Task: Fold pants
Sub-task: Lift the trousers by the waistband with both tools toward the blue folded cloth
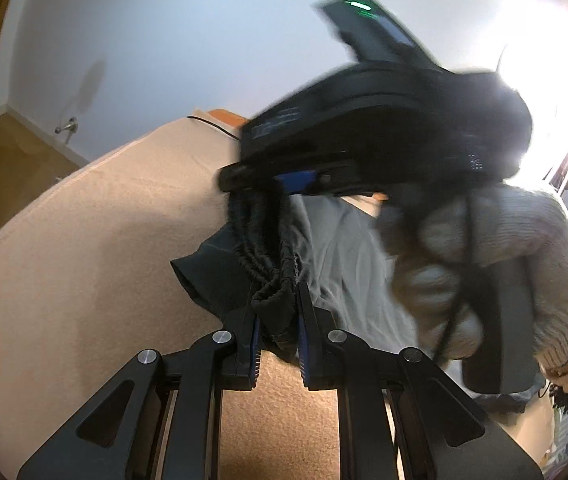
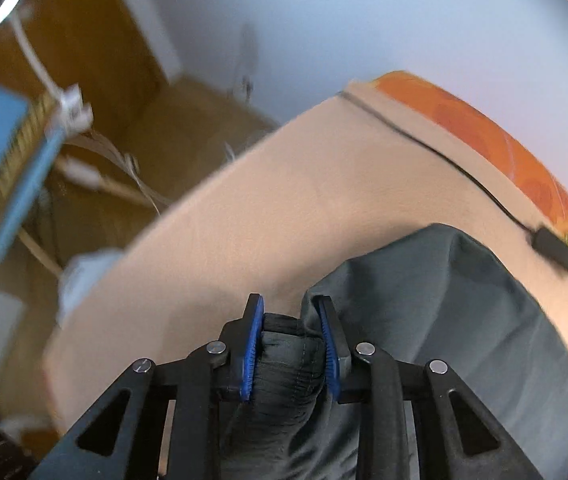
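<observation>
**Both claws on the waistband**

I am clamping my left gripper (image 1: pixel 277 322) on the pants' (image 1: pixel 336 248) black elastic waistband (image 1: pixel 262 240), and my right gripper (image 2: pixel 293 350) is pinching that gathered band further along. The grey pants are lying on the beige blanket (image 1: pixel 84 240), trailing off my claws. The cloth looks soft, light and limp; I judge the thick waistband the surest hold.

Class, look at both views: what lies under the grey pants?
A beige blanket lies under the grey pants, showing all around them. Whatever the blanket rests on is mostly covered; only an orange patterned edge shows at the far side.
</observation>
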The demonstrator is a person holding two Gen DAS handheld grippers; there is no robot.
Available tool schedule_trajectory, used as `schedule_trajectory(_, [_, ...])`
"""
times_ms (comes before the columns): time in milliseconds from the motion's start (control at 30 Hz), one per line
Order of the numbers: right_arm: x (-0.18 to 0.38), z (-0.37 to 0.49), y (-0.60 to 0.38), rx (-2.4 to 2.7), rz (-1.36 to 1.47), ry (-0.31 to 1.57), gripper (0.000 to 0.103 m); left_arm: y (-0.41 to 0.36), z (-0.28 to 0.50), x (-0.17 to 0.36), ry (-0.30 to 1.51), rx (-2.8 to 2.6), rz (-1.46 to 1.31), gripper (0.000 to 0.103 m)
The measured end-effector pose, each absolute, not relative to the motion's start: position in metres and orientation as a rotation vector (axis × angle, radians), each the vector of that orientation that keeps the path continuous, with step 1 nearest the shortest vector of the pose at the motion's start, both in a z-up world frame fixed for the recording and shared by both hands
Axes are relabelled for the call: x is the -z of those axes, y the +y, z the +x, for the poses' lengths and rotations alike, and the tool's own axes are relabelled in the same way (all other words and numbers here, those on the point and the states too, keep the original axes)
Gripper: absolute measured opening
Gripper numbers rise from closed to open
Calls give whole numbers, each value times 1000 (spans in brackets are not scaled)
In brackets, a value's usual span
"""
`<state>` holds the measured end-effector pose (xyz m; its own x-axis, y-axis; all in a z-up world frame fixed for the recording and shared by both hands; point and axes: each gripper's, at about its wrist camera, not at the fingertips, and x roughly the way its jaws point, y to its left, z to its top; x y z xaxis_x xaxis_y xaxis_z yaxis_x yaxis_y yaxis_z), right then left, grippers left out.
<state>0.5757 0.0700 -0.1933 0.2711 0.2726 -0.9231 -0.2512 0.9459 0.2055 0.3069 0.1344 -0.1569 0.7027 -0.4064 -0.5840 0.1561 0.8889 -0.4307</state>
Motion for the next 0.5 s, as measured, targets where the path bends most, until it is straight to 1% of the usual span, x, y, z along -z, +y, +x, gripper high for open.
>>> schedule_trajectory(67, [189, 569, 44, -343, 126, 1222, 26, 128, 301, 154, 732, 326, -350, 13])
schedule_trajectory(233, [184, 554, 16, -336, 203, 1188, 26, 112, 295, 148, 735, 341, -299, 13])
schedule_trajectory(500, [152, 525, -45, -321, 375, 1071, 26, 63, 272, 124, 688, 420, -173, 13])
